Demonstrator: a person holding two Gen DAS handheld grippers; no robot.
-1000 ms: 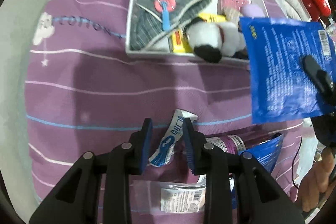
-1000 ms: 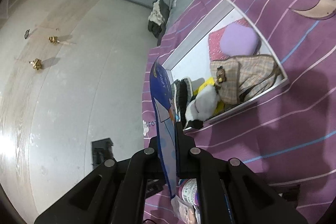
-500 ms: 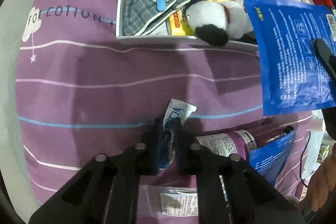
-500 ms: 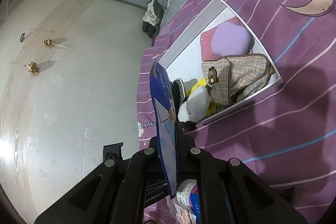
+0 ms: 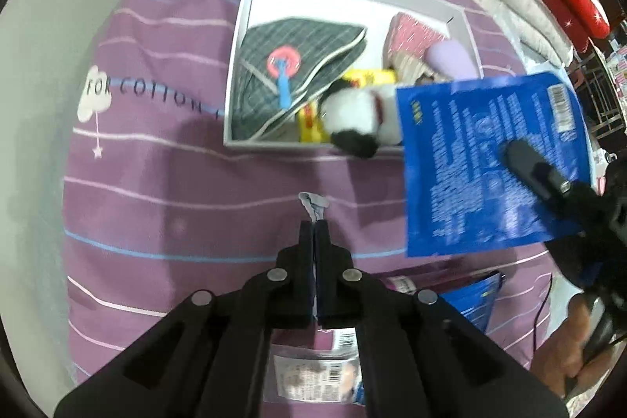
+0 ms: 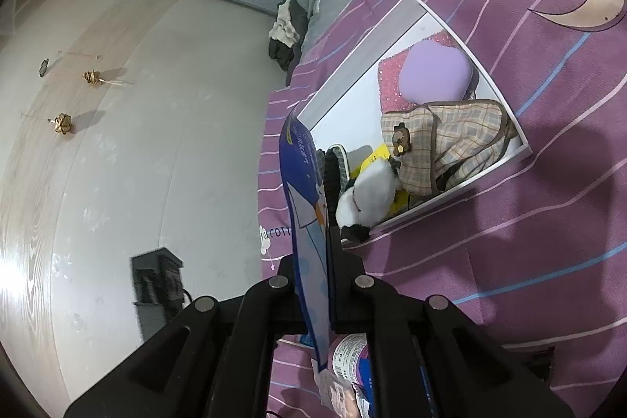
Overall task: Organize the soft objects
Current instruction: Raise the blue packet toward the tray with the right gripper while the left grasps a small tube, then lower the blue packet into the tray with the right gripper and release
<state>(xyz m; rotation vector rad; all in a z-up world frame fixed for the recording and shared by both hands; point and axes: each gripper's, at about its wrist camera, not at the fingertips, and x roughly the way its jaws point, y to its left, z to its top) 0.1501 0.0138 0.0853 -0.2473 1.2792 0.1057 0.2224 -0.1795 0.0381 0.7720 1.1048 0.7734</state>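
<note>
Left tongs (image 5: 315, 228): having just been closing, now clamping flat on the small white-and-blue sachet (image 5: 313, 204), whose crumpled tip is sticking out past the fingertips; a second ago the sachet was lying loose between wide jaws.
Right tongs (image 6: 328, 234): pinching the blue packet (image 5: 490, 159) edge-on, same as before; the packet is hanging at the right of the left-wrist frame.
White box (image 5: 239, 73): sitting on the purple striped bedcover (image 5: 156, 183), upper centre, now looking farther off than half a second ago.
Box contents: grey plaid pouch (image 5: 290, 69), yellow item (image 5: 368, 77), plush toy (image 5: 352, 116) leaning over the near rim, lilac cushion (image 6: 437, 75), beige checked bag (image 6: 450, 140).
Obstruction: the blue packet is covering the box's right corner.
Below the tongs: clear labelled bag (image 5: 313, 375), purple tube (image 5: 403, 283).
Open room: bare bedcover left of the box; pale floor (image 6: 117, 143) beyond the bed edge.
</note>
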